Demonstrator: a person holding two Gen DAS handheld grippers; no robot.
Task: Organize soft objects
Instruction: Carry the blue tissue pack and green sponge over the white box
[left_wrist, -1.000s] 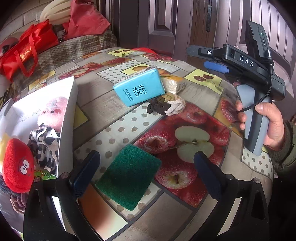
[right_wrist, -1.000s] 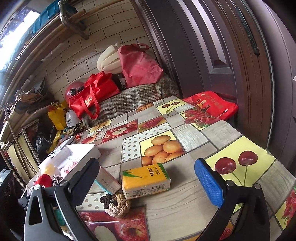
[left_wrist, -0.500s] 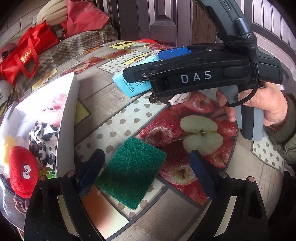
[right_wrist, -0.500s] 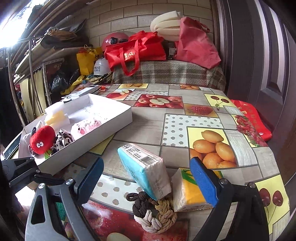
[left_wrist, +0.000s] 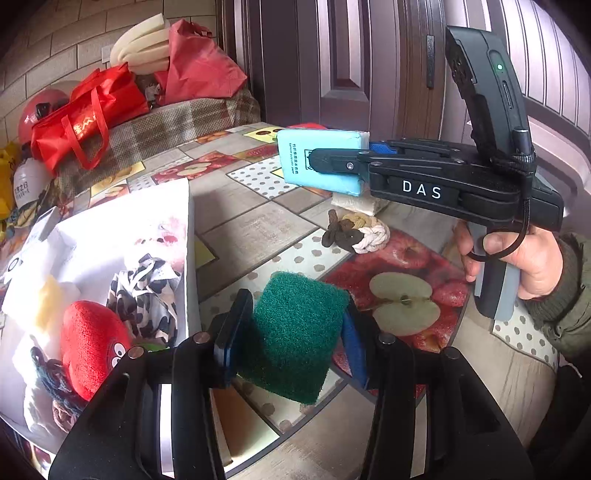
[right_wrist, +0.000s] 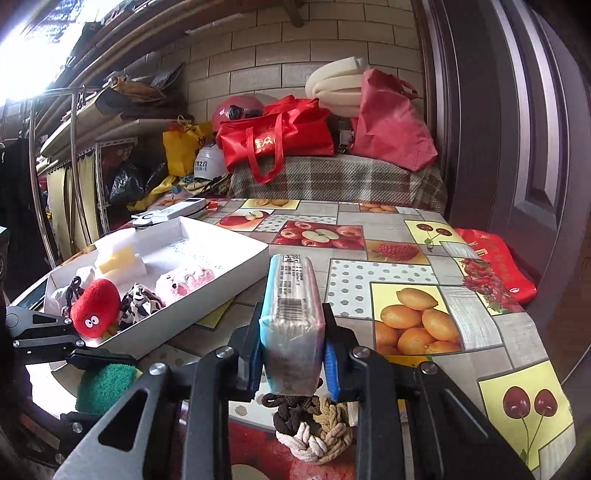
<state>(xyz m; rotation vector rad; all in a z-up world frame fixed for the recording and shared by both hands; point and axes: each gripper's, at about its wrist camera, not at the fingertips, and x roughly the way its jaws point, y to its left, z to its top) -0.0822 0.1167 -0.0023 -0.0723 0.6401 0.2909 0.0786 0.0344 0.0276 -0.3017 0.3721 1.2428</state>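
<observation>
The left tool (left_wrist: 291, 343) is closing on the green sponge (left_wrist: 291, 332); the right tool (right_wrist: 291, 354) clamps the tissue pack (right_wrist: 290, 321). Next, both should go into the white box (right_wrist: 207, 275) to their left.

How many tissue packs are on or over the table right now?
2. A blue pack is held upright between the right gripper's fingers, above the knotted rope. A second pack lies on the table behind the rope, mostly hidden. Others could be hidden.
</observation>
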